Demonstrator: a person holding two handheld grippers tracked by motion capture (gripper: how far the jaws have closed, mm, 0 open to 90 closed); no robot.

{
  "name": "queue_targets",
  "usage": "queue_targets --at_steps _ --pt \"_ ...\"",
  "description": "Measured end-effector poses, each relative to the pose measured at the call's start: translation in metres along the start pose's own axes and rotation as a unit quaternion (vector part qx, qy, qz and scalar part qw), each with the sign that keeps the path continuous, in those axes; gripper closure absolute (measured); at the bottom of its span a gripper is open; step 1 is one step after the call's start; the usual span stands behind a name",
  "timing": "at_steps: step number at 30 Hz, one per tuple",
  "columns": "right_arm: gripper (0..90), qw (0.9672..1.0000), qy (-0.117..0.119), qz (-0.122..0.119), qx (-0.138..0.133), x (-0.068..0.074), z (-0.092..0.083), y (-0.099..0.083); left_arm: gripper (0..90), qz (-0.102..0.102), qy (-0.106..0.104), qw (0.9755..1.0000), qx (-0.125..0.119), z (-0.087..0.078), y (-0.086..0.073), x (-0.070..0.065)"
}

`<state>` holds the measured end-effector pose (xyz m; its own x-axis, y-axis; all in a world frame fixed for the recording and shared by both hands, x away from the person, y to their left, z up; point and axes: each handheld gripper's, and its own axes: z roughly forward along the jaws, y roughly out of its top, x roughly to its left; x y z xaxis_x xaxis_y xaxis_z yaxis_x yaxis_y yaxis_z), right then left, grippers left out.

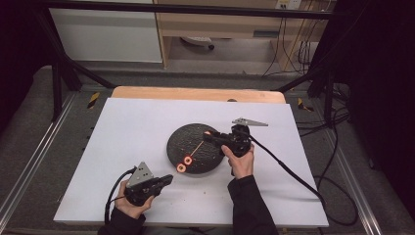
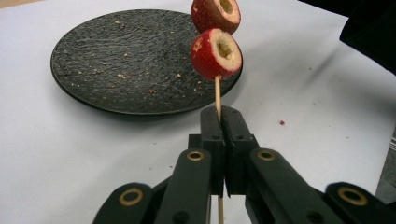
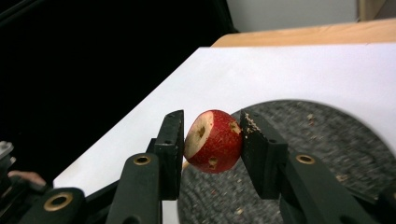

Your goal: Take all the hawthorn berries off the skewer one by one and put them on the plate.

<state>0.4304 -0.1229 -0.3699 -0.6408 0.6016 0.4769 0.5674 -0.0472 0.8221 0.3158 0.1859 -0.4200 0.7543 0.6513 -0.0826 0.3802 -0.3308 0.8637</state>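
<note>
My left gripper (image 2: 220, 112) is shut on a thin wooden skewer (image 2: 217, 93) that carries two red cored fruits (image 2: 216, 53) over the near edge of a dark round plate (image 2: 116, 60). In the high view the left gripper (image 1: 168, 179) sits at the front left of the plate (image 1: 195, 132), and the skewer (image 1: 198, 148) slants up toward the right gripper (image 1: 209, 136). That gripper holds a third red fruit (image 3: 215, 142) between its pads (image 3: 170, 140) above the plate (image 3: 327, 140). I cannot tell whether the skewer tip touches this fruit.
A white sheet (image 1: 137, 127) covers the table, with a wooden edge (image 1: 195, 93) at the back. Crumbs lie on the plate and on the sheet. Black cables (image 1: 288, 169) trail off to the right, and dark frame posts (image 1: 58, 73) stand at the back corners.
</note>
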Motion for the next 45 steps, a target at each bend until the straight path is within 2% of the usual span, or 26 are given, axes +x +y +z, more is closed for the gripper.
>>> queue_targets --at_steps 5,9,15,23,33,39,40,42,45 --pt "62.1 0.9998 -0.020 -0.002 -0.004 -0.010 -0.001 0.009 88.3 -0.003 0.003 1.0000 0.001 -0.001 -0.001 0.002" --pt "62.0 0.9995 -0.032 0.003 0.001 -0.021 0.005 0.010 88.3 -0.008 0.007 0.9999 0.000 -0.002 -0.001 0.005" --pt "62.0 0.9980 -0.045 0.001 0.043 -0.031 0.029 -0.010 88.3 -0.016 0.011 0.9998 -0.003 -0.005 0.000 0.008" --pt "61.9 0.9933 -0.062 -0.001 0.098 -0.040 0.058 -0.042 88.3 -0.020 0.013 0.9997 -0.001 -0.004 -0.001 0.010" --pt "61.1 0.9900 -0.075 -0.011 0.119 -0.043 0.065 -0.054 88.3 -0.020 0.014 0.9997 0.003 -0.003 -0.001 0.010" --pt "50.6 0.9905 -0.080 -0.022 0.110 -0.039 0.059 -0.049 88.3 -0.021 0.014 0.9997 0.004 -0.002 -0.001 0.010" --pt "44.3 0.9912 -0.078 -0.031 0.102 -0.036 0.054 -0.045 88.3 -0.021 0.014 0.9997 0.004 -0.002 -0.001 0.010" --pt "41.0 0.9915 -0.078 -0.035 0.098 -0.034 0.051 -0.043 88.3 -0.021 0.014 0.9997 0.004 -0.002 -0.001 0.010" --pt "25.2 0.9948 -0.061 -0.030 0.075 -0.027 0.036 -0.038 88.3 -0.020 0.014 0.9997 0.004 -0.001 -0.001 0.010"
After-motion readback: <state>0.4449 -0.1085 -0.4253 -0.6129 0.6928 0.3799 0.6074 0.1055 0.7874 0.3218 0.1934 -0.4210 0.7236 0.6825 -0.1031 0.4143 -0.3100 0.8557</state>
